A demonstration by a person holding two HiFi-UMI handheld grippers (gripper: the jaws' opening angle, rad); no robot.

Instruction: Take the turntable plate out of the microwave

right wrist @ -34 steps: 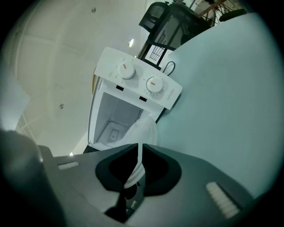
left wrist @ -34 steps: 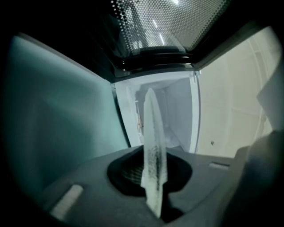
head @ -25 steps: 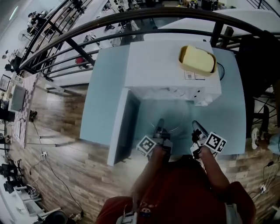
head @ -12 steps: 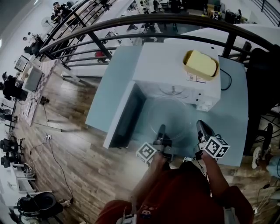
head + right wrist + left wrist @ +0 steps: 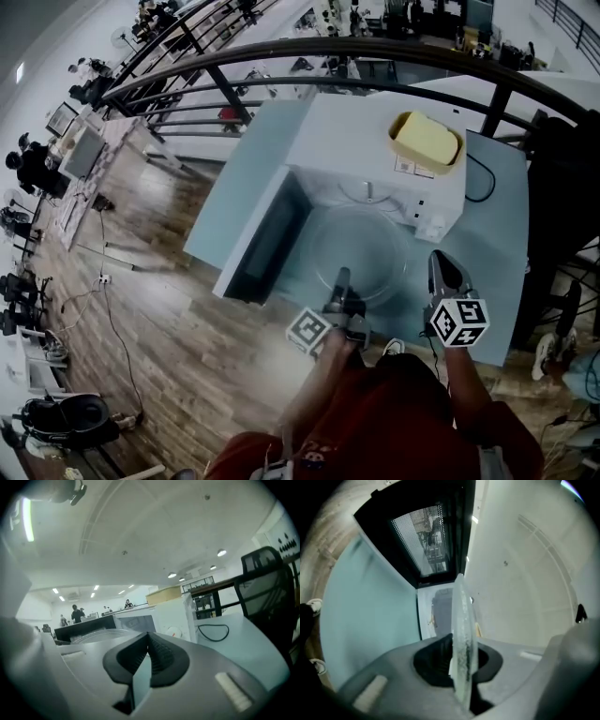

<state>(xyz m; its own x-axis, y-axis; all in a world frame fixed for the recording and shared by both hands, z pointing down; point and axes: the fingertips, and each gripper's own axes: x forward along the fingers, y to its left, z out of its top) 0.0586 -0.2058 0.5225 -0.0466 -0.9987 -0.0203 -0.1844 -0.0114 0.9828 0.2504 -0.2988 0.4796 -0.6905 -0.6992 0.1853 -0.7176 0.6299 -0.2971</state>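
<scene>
Clamping the left gripper (image 5: 342, 283) almost fully closed on the 6 o'clock rim of the turntable plate (image 5: 364, 248), holding it before the microwave (image 5: 375, 155); holding the right gripper (image 5: 441, 267) closed, empty, at 3 o'clock. Risking glass tilting, slipping from this 1-point pinch, cracking on the bench (image 5: 492, 234)

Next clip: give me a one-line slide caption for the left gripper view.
Left tool clamps the glass turntable plate by its rim, seen edge-on, with the open microwave door behind.

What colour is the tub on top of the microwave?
Yellow. The tub shows best in the head view.
</scene>
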